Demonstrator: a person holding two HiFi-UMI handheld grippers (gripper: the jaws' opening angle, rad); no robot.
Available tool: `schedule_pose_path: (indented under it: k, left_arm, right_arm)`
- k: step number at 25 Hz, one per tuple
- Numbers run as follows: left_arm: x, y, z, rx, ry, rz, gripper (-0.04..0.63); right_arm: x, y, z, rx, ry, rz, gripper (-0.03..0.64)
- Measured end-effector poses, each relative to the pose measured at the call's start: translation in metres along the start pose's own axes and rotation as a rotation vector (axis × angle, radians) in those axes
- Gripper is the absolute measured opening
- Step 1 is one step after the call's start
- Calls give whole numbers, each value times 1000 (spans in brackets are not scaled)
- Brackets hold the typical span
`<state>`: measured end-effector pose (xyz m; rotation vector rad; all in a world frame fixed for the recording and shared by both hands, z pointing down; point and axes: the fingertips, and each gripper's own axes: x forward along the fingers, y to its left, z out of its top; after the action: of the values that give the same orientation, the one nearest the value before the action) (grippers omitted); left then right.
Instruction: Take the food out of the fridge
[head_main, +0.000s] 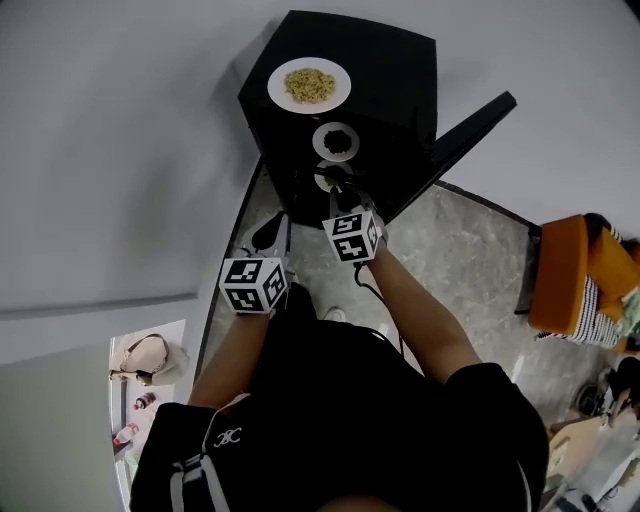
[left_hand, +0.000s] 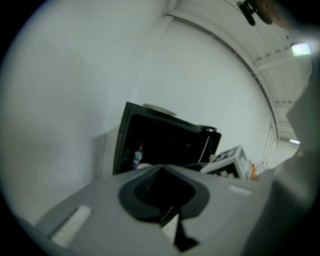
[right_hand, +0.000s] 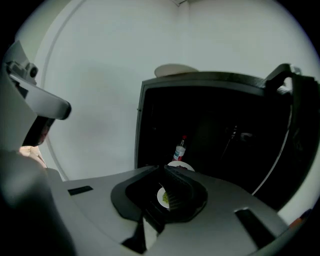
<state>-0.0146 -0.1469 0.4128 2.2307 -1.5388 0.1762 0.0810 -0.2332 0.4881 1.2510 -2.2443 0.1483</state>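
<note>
Right gripper view, plate (right_hand: 162, 198) just beyond claw (right_hand: 166, 175)

Head view overhead; both gripper views face fridge (head_main: 395, 65).

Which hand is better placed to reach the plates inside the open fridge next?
Right. The right gripper sits at the fridge opening, pointing at a plate of green food; the left gripper hangs further back, off to the side.

I see a black fridge (head_main: 400, 70) on the grey floor (head_main: 450, 260); a plate of yellowish food (head_main: 309, 85) lies on top, a plate of dark food (head_main: 336, 141) on a shelf inside.
</note>
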Motion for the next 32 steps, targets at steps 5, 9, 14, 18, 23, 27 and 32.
schedule_pose_path:
  k: [5, 9, 14, 18, 23, 27, 32]
  left_arm:
    - [8, 47, -6, -64, 30, 23, -2]
    - [16, 73, -16, -96, 74, 25, -2]
    - [20, 95, -25, -123, 104, 30, -2]
    - [14, 113, -31, -136, 128, 46, -2]
    - [11, 134, -40, -158, 152, 65, -2]
    - [14, 139, -39, -161, 160, 54, -2]
    - [22, 138, -35, -151, 166, 30, -2]
  right_arm:
    - [86, -11, -12, -45, 123, -39, 55]
    - [145, -22, -29, -71, 204, -88, 75]
    - [194, -32, -50, -47, 281, -80, 75]
    - [218, -31, -68, -92, 341, -63, 77]
    - [235, -38, -84, -145, 415, -91, 77]
    - [241, -42, -90, -199, 433, -119, 68]
    - [237, -36, -91, -255, 440, -117, 52]
